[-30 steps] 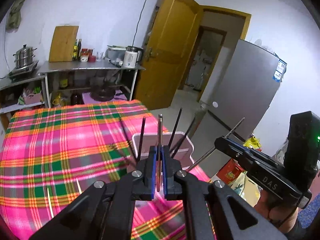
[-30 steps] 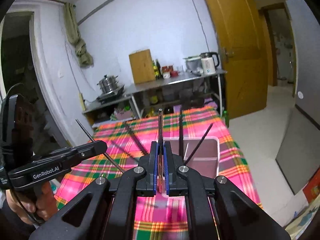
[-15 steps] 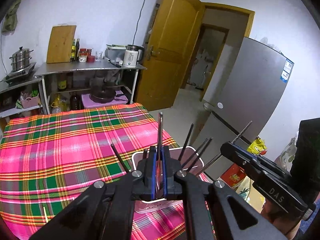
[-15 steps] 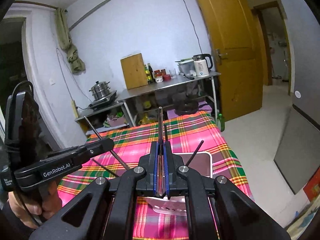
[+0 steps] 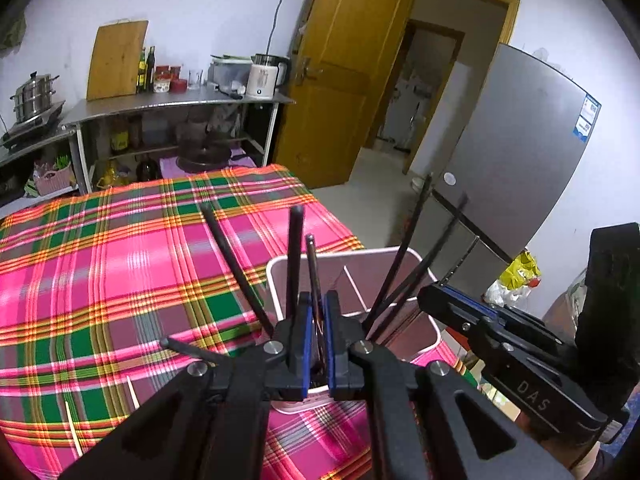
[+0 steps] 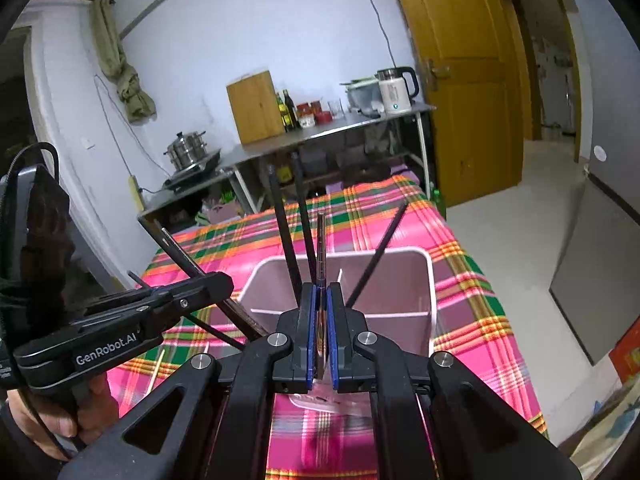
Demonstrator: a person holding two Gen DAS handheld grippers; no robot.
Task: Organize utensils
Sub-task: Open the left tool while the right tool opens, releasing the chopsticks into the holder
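- My left gripper (image 5: 316,320) has its blue-padded fingers (image 5: 303,340) clamped on one thin dark chopstick (image 5: 313,276), which stands nearly upright between them.
- My right gripper (image 6: 320,320) is likewise pinched tight on a slim brownish chopstick (image 6: 321,248), its tip pointing up and away from me.
- Both grippers hang over the white utensil holder (image 5: 276,276), which stands near the right edge of the table, on the pink and green plaid cloth (image 5: 120,260).
- The holder (image 6: 430,272) has thin white dividers splitting it into compartments; which compartment each held stick is over I cannot tell.
- Several black chopsticks (image 5: 404,256) already lean out of the holder, fanning left and right; from the right wrist view more of them (image 6: 286,232) rise at the far side.
- Two pale sticks (image 5: 74,428) lie flat on the cloth at the near left, apart from the holder.
- In the right wrist view my left gripper (image 6: 192,292) shows at the left, just beside the holder, with my hand (image 6: 52,420) around its grip.
- Beyond the table stand a metal shelf (image 5: 180,98) with a kettle (image 5: 264,78) and a cutting board (image 5: 116,60), and to the right a grey fridge (image 5: 520,152).
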